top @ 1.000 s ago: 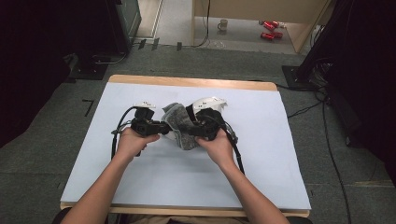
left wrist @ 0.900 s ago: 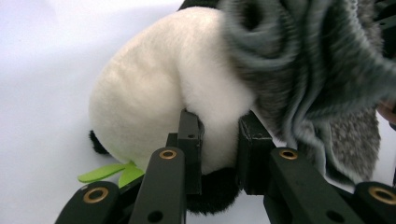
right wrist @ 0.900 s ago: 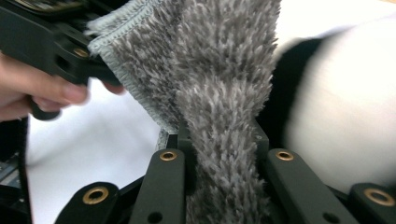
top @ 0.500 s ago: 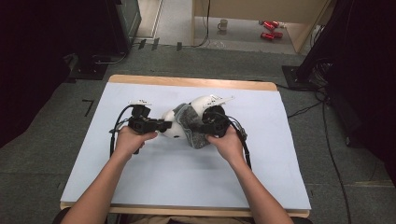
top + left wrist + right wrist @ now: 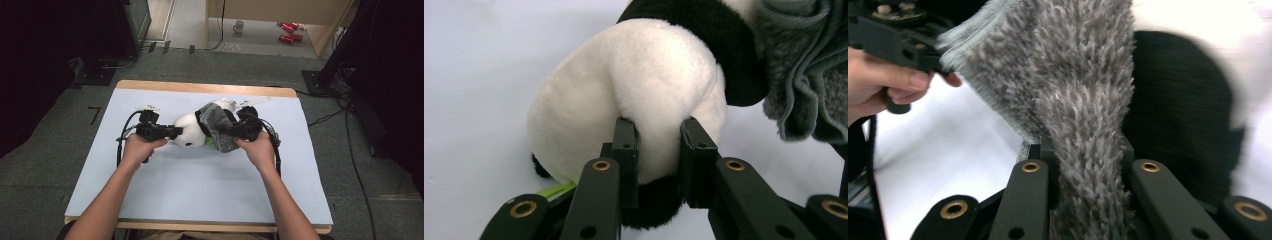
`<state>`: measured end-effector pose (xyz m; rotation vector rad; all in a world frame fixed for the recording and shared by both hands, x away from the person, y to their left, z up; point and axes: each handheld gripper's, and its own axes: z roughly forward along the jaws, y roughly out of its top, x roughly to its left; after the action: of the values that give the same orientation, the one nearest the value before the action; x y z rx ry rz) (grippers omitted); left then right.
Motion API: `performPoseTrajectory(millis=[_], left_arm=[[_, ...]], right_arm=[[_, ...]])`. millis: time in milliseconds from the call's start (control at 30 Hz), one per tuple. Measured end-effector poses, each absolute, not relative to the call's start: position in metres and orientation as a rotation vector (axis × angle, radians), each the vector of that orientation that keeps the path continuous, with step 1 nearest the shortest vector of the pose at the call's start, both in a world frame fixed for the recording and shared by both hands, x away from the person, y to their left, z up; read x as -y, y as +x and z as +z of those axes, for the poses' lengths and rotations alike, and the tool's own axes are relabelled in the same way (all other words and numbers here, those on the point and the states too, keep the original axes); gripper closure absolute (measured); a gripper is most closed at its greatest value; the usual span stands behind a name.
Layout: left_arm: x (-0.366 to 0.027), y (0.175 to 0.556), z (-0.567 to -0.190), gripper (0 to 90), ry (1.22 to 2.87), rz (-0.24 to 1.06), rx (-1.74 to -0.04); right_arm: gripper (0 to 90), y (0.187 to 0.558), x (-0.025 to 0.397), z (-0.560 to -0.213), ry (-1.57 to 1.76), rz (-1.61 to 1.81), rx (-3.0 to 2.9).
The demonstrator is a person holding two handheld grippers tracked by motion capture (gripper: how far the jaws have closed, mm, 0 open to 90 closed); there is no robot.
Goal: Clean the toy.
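Observation:
A black-and-white panda plush (image 5: 189, 132) lies on the white table cover (image 5: 200, 190) near its far middle. A grey fuzzy cloth (image 5: 220, 131) wraps the plush's body on the right. My left gripper (image 5: 176, 132) is shut on the white rounded head of the panda (image 5: 634, 85), with my left gripper's (image 5: 658, 145) jaws pressed into the fur. My right gripper (image 5: 235, 127) is shut on the grey cloth (image 5: 1083, 100), which bunches between the jaws of my right gripper (image 5: 1085, 150). Behind the cloth shows the panda's black fur (image 5: 1173, 100).
A green tag (image 5: 207, 141) peeks out under the plush. White strips (image 5: 147, 107) lie on the cover behind each gripper. Cables trail from both grippers. On the floor beyond the table stand a mug (image 5: 239, 26) and red cans (image 5: 290, 27).
The right gripper has pulled the grey cloth to the right, and the panda's white head now stands bare at the left. The left gripper has kept its hold.

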<state>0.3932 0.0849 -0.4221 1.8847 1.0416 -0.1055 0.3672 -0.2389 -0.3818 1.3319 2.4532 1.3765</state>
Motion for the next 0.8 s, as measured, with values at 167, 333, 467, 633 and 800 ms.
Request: performPoseTrajectory(millis=[167,333,467,633,800], left_arm=[[-0.085,0.396,-0.422,73.1,1.88,-0.111,-1.043],[-0.085,0.397,-0.422,72.8,1.865,-0.112,-1.053],[-0.085,0.396,-0.421,72.8,1.868,-0.109,-1.059],[-0.082,0.394,-0.421,72.7,1.88,-0.097,-1.053],[-0.081,0.393,-0.421,72.5,1.876,-0.088,-1.056]], right_arm=[[77.5,0.371,0.258,-0.385,1.384,1.403,-2.411],[77.5,0.373,0.267,-0.386,1.419,1.417,-2.396],[78.0,0.37,0.273,-0.374,1.456,1.451,-2.36],[77.9,0.363,0.271,-0.353,1.4,1.531,-2.286],[77.8,0.36,0.247,-0.354,1.316,1.546,-2.325]])
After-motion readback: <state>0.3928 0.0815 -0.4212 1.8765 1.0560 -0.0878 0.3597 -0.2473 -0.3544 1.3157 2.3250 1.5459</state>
